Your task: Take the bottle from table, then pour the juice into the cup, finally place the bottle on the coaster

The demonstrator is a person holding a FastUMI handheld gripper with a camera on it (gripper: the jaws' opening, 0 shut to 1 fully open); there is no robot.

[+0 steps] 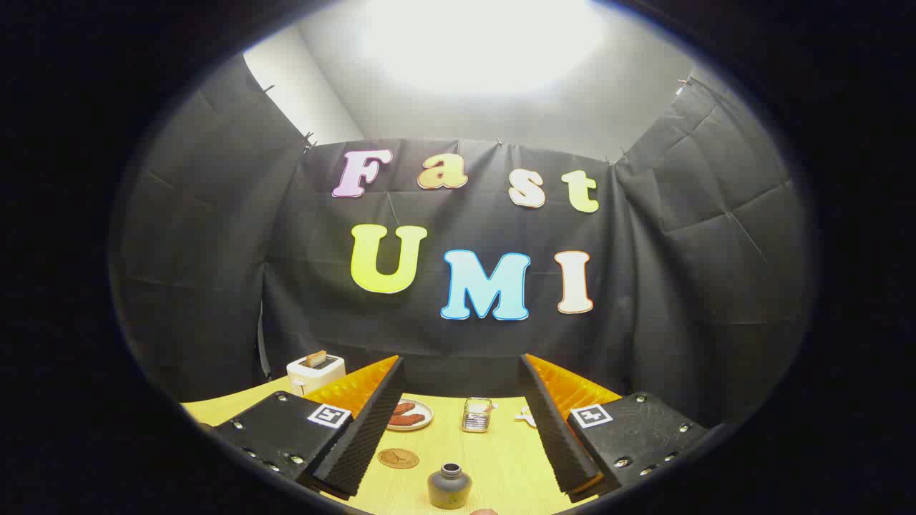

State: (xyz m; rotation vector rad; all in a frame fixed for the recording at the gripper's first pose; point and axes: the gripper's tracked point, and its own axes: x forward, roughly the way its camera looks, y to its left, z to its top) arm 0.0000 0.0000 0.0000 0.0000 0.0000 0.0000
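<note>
Gripper point(458, 400) open; one bottle point(449, 486); one cup point(476, 415)

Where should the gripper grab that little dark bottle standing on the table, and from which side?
Take the bottle around its round body, below the narrow neck, coming in level from the front. It stands upright between the open fingers of the gripper, so they could likely close on its sides.
</note>
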